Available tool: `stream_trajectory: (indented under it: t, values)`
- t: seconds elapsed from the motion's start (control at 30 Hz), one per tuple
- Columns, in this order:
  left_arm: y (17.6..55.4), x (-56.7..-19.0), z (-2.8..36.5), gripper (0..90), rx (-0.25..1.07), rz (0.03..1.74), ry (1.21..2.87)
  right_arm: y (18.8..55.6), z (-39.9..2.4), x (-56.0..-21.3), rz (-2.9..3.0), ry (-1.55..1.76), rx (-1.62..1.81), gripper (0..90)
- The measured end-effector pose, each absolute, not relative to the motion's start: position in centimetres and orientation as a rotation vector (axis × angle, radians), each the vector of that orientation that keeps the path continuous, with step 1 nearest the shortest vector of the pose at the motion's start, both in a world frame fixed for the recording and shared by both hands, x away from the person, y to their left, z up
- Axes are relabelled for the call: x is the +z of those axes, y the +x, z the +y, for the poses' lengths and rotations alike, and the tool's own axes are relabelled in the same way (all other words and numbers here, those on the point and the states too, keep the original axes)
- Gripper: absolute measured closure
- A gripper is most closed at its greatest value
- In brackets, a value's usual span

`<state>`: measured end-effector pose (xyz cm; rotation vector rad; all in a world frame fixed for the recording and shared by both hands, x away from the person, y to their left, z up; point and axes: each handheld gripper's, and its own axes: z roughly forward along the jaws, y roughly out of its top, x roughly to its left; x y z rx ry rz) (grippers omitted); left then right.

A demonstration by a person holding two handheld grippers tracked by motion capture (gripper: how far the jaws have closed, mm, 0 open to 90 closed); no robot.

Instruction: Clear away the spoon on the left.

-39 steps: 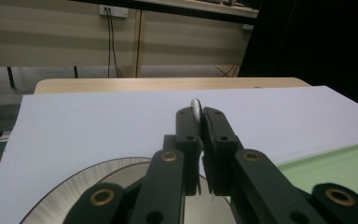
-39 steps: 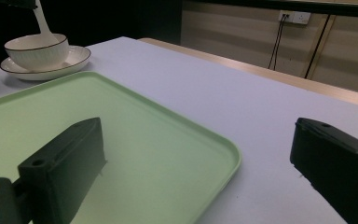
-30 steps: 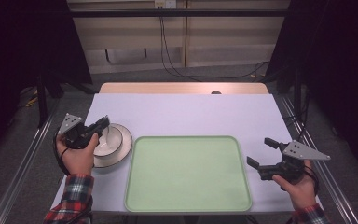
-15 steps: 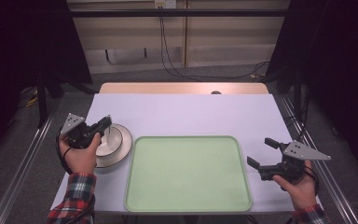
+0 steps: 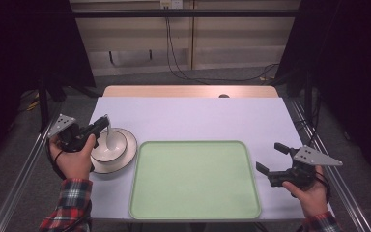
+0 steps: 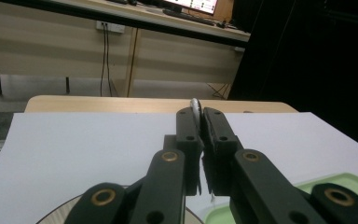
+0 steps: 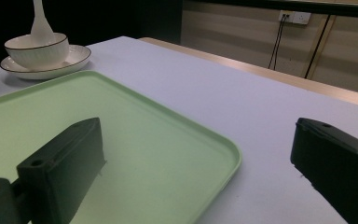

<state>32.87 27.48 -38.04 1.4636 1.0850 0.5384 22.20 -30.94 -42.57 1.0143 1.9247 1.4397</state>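
At the left of the high view, a hand in a plaid sleeve holds the left gripper (image 5: 102,123), whose jaws are pressed together on the handle of a white spoon (image 5: 110,137). The spoon stands nearly upright, its lower end down inside a white bowl (image 5: 109,147) that sits on a white plate (image 5: 125,154) at the middle left of the frame. In the left gripper view the two black jaws meet at the centre of the picture, with the thin pale edge of the spoon (image 6: 195,108) pinched between them and poking just above their tips.

Just to the right of the plate, a light green tray (image 5: 194,180) lies bare across the lower middle of the high view, on the pale table (image 5: 193,116).

At the lower right of that view, the other hand holds the right gripper (image 5: 269,157) beside the tray's right edge, jaws spread apart and nothing between them. In the right gripper view the two jaws stand wide at the bottom corners, the tray (image 7: 121,140) below them, and the bowl (image 7: 36,50) with its spoon (image 7: 40,23) sits in the upper left corner.
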Motion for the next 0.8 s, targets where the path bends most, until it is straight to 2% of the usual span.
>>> stream_trajectory:
  t: [0.8]
  values:
    - [32.6, -33.5, 26.7, 85.9, 0.455, 1.003, 1.454, 22.6, -31.0, -42.9, 1.907, 1.062, 1.396, 0.0]
